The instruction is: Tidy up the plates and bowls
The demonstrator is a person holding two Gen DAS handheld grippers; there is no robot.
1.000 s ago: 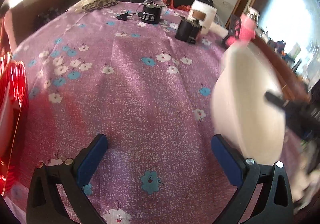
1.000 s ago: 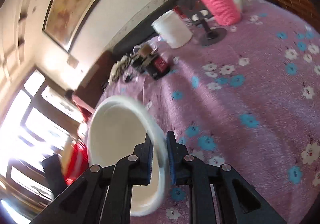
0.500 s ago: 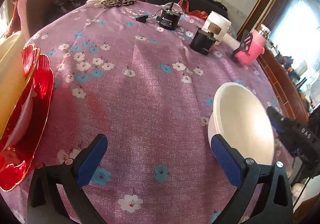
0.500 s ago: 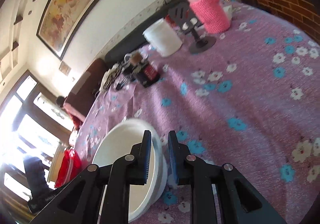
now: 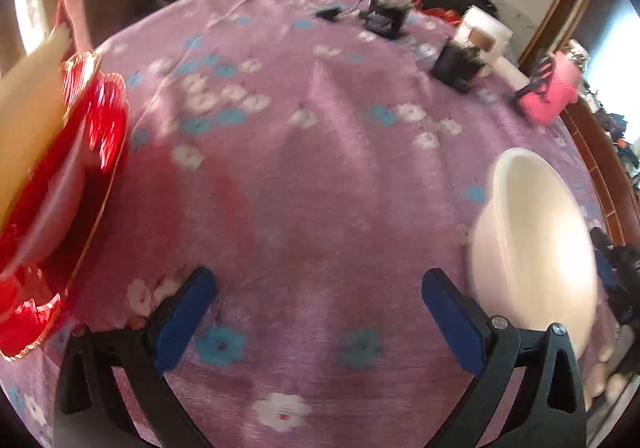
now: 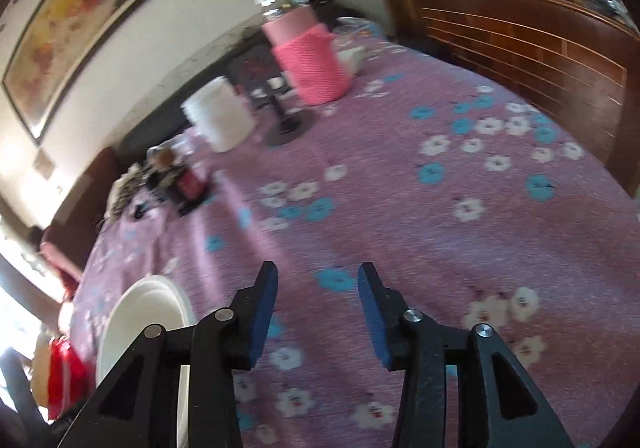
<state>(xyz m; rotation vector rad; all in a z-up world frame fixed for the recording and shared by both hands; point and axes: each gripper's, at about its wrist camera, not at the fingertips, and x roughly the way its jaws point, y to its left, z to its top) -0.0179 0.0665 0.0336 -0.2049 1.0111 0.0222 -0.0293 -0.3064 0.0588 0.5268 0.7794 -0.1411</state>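
Your right tool (image 6: 318, 312) is opening its jaws over bare purple cloth, nothing between them. The white bowl (image 6: 138, 324) is sitting just left of it, near the bed's edge. Your left tool (image 5: 318, 318) is hanging wide open, gripping nothing.

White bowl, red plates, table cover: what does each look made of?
White bowl: probably glazed ceramic or melamine, given its smooth, opaque, softly glossy wall; the look leaves it open.
Red plates: likely glass or clear plastic, since they are translucent, fluted and gold-rimmed and throw a red glow on the cloth.
Table cover: printed woven fabric, matte, with creases.
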